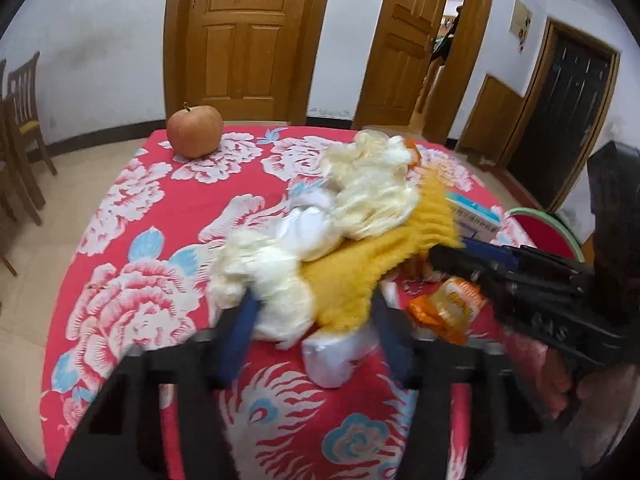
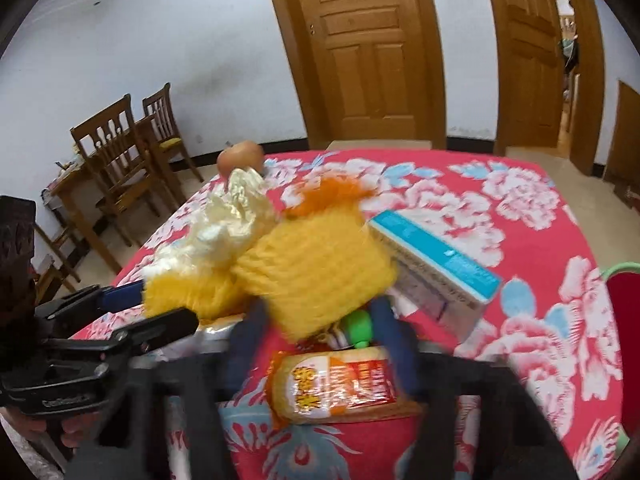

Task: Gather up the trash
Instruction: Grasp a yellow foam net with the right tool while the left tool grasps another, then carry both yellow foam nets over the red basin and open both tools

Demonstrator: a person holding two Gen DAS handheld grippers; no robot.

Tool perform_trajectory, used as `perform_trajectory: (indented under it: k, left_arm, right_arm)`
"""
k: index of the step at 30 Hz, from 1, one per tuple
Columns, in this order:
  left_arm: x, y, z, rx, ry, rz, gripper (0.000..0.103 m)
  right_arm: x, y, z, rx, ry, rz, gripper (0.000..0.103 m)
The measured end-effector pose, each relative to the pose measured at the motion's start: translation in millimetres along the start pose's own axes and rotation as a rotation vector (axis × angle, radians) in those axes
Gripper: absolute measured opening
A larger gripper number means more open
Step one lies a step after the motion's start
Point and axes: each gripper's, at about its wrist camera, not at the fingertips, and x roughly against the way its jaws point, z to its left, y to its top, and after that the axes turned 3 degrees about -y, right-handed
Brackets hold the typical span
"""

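Gathering is the step in hand: both claws are in the trash heap on the red flowered cloth (image 1: 132, 240), near its front edge. The heap is a yellow foam net (image 2: 316, 264) with cream nets (image 1: 372, 196) and a white wad (image 1: 312, 228) piled against it, an orange snack wrapper (image 2: 336, 388) and a green bit (image 2: 360, 326) below it, a white packet (image 1: 340, 356) in front, and a blue-and-white box (image 2: 436, 264) touching the pile on its right.

The left gripper (image 1: 316, 316) has its blue fingers either side of the near end of the pile, around cream and yellow net. Its jaws stand partly closed, and blur hides whether the pads actually press, so I cannot tell if it has a hold. The right gripper (image 2: 320, 320) stands narrow, fingers flanking the lower edge of the yellow net and seemingly pinching it, though blur makes that less than sure. Each claw shows in the other's view, just beside the heap.

Next, I judge, comes a lift of the soft nets together. They are light and springy and could slip or shed pieces, so the grip wants checking first. The wrapper, packet and box look likely to stay behind and need another pass. No bin is clearly seen; a red, green-rimmed thing (image 1: 552, 232) sits at the table's right.

An apple (image 1: 195, 131) sits well apart at the far corner, probably not trash. Beyond it are wooden doors (image 1: 248, 32) and chairs (image 2: 120, 148).
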Motion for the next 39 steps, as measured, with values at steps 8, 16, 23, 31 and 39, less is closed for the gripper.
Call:
perform_trajectory:
  k: [8, 16, 23, 31, 39]
  left_arm:
    - [13, -2, 3, 0.017, 0.049, -0.029, 0.046]
    - [42, 1, -9, -0.022, 0.135, -0.094, 0.072]
    - [27, 8, -22, -0.076, -0.02, -0.039, 0.057]
    - [-5, 4, -35, -0.132, 0.023, 0.052, 0.018]
    - [32, 6, -39, -0.069, -0.038, -0.034, 0.01]
  right_arm:
    - [17, -7, 8, 0.037, 0.031, -0.059, 0.011]
    - [31, -6, 7, 0.032, 0.038, -0.087, 0.011]
    - [37, -9, 7, 0.029, 0.046, -0.097, 0.011]
    - [46, -12, 0, 0.012, 0.027, -0.105, 0.011]
    - [57, -17, 0, 0.021, 0.028, -0.118, 0.011]
